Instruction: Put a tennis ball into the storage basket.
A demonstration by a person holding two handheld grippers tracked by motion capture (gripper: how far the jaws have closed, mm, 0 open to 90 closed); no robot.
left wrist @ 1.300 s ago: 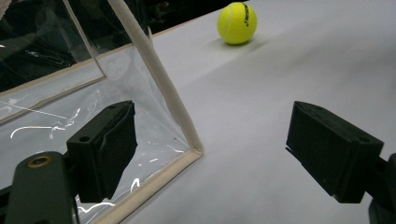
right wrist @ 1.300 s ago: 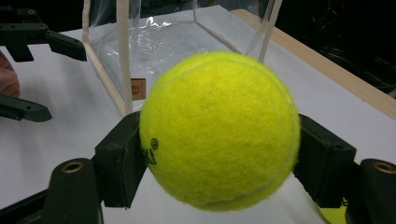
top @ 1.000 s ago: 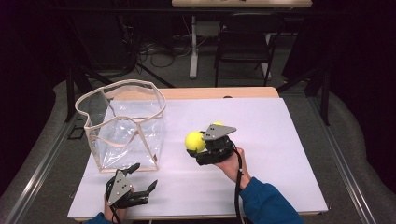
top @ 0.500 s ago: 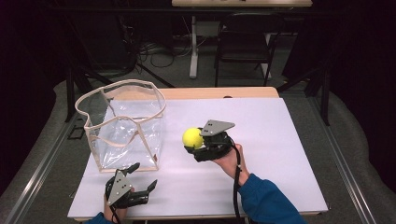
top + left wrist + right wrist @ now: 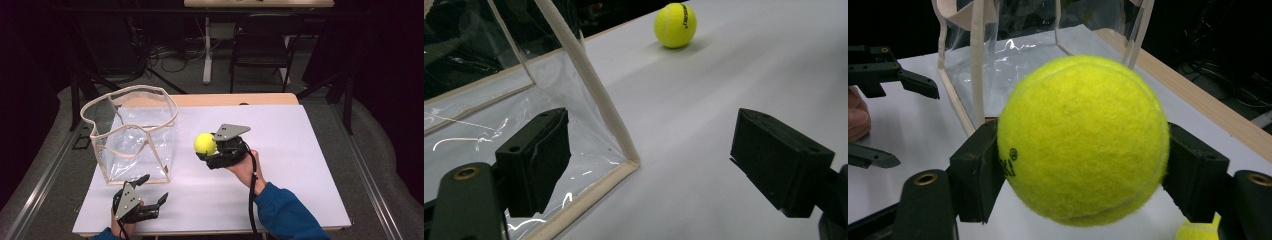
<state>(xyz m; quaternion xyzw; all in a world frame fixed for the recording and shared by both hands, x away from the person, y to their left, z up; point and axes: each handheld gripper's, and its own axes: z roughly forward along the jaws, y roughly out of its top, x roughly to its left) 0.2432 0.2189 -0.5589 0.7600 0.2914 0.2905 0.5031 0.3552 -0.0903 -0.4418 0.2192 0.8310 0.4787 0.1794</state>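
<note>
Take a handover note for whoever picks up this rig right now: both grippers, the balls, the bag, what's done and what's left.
Right gripper: shut on the tennis ball, held above the table, right of the bag.
Left gripper: open, holding nothing, at the front corner of the clear bag.
Bag: upright, mouth open, nothing inside.
Second ball: lying on the table.
Done: one ball picked up.
Left, probably: carry it over the rim, drop it in, then fetch the second ball.

White tabletop point(image 5: 300, 165) with wood edge at the far side. Clear bag with beige trim point(image 5: 132, 135) stands on its left part. A second tennis ball point(image 5: 675, 25) lies on it, apparently beyond the bag's corner.
</note>
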